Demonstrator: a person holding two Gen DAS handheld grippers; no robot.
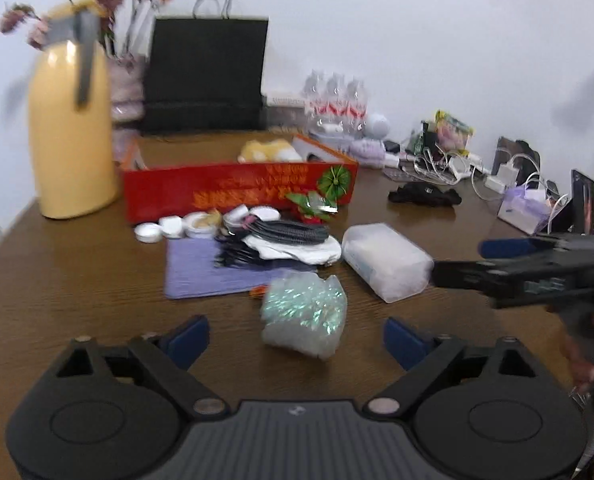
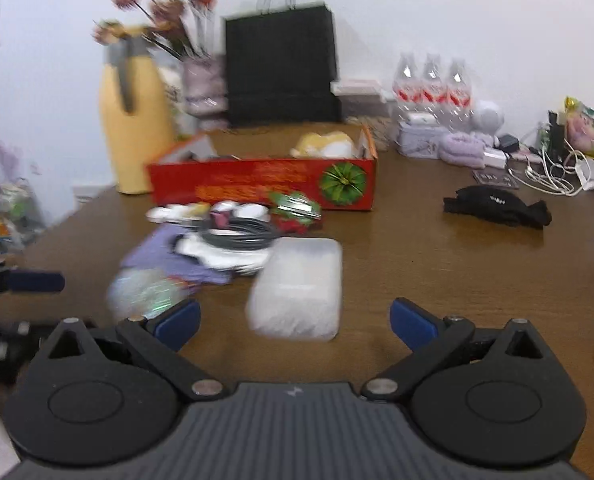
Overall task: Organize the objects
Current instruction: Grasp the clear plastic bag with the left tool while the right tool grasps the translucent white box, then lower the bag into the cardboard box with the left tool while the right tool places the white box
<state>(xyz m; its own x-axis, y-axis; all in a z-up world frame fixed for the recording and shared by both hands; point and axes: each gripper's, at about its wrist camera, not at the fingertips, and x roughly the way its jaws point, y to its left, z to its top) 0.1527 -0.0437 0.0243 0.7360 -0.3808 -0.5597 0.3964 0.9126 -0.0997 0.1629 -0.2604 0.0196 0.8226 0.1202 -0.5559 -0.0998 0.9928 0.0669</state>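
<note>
A red open box (image 1: 237, 190) (image 2: 265, 184) stands on the brown table with a yellow plush toy (image 1: 271, 150) inside. In front of it lie white lids (image 1: 169, 228), a dark coiled cable (image 1: 281, 232), a purple cloth (image 1: 213, 268), a shiny iridescent bag (image 1: 303, 314) and a translucent plastic box (image 1: 385, 260) (image 2: 297, 286). My left gripper (image 1: 296, 338) is open and empty, just short of the shiny bag. My right gripper (image 2: 295, 322) is open and empty, just short of the plastic box. The right gripper also shows at the right of the left wrist view (image 1: 457, 262).
A yellow thermos (image 1: 73, 120) stands left of the red box, with a flower vase (image 1: 127, 84) and a black paper bag (image 1: 205, 76) behind. Water bottles (image 2: 431, 86), a black pouch (image 2: 497, 204), chargers and cables (image 1: 457, 168) crowd the right side.
</note>
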